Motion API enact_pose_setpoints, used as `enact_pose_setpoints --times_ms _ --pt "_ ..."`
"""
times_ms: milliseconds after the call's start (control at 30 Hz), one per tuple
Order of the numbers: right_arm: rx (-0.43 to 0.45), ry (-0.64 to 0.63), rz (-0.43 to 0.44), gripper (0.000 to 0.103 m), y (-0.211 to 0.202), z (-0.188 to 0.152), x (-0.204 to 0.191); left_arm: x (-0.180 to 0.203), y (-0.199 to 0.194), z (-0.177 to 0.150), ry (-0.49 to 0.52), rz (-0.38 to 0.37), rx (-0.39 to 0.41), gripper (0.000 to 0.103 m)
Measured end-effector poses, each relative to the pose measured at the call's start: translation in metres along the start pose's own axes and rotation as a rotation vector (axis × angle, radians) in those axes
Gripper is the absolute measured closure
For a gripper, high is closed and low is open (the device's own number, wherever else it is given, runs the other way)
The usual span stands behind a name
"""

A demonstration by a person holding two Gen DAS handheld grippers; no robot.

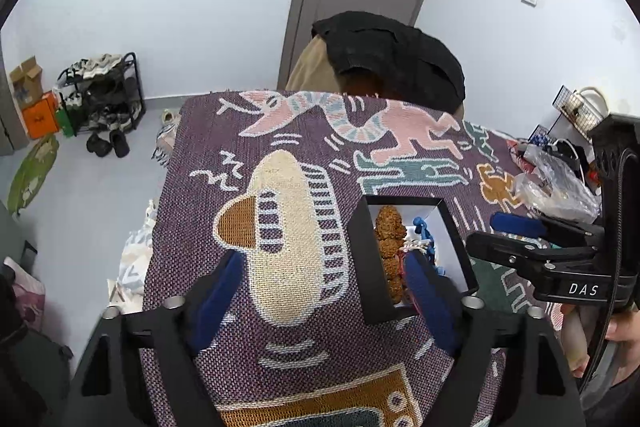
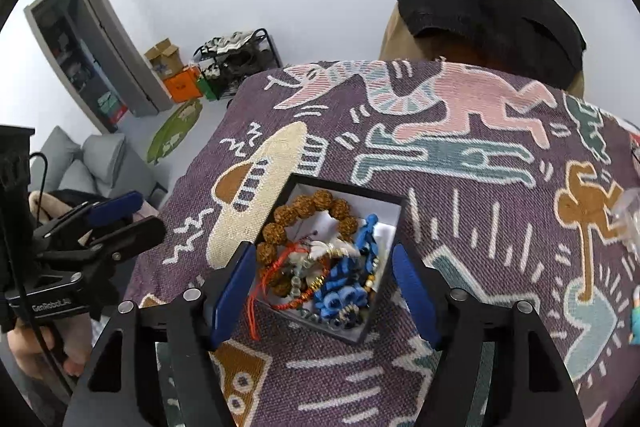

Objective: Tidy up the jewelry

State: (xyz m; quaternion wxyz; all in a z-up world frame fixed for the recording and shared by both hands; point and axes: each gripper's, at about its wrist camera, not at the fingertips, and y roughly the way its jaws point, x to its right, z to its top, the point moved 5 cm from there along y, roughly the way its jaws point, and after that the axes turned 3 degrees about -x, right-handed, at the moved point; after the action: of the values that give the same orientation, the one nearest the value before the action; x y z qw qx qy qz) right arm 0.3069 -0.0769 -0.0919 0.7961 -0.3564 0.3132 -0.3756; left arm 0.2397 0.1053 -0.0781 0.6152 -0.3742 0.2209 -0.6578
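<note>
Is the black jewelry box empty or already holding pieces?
Holding pieces: the black box contains a brown bead bracelet, red cord and blue beads.

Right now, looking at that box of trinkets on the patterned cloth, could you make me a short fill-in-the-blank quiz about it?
1. The jewelry box rests on a patterned ____.
2. The big bracelet in the box has knobbly beads coloured ____.
3. The right gripper hovers over the box with its jaws ____.
4. The thin cord bracelet beside the blue jewelry is coloured ____.

Missing words: cloth; brown; open; red
</note>
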Motion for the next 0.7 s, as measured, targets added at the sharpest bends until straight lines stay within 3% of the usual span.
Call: enact_pose_setpoints --times_ms 200,333,467,700 --pt "0.022 0.019 -0.029 0.032 -0.017 -0.019 0.016 0.012 -0.006 -0.004 0.006 -0.023 0.027 0.010" --pt "0.045 0.027 -0.042 0.022 -0.032 -0.031 0.024 0.027 -0.011 -0.007 0.029 -0.035 0.037 0.010" --pt "0.075 0.041 -0.045 0.019 -0.052 -0.042 0.032 0.043 -0.019 -0.013 0.055 -0.048 0.049 0.007" --pt "0.126 0.097 -0.046 0.002 -0.081 -0.059 0.049 0.067 -0.035 -0.021 0.097 -0.053 0.084 0.003"
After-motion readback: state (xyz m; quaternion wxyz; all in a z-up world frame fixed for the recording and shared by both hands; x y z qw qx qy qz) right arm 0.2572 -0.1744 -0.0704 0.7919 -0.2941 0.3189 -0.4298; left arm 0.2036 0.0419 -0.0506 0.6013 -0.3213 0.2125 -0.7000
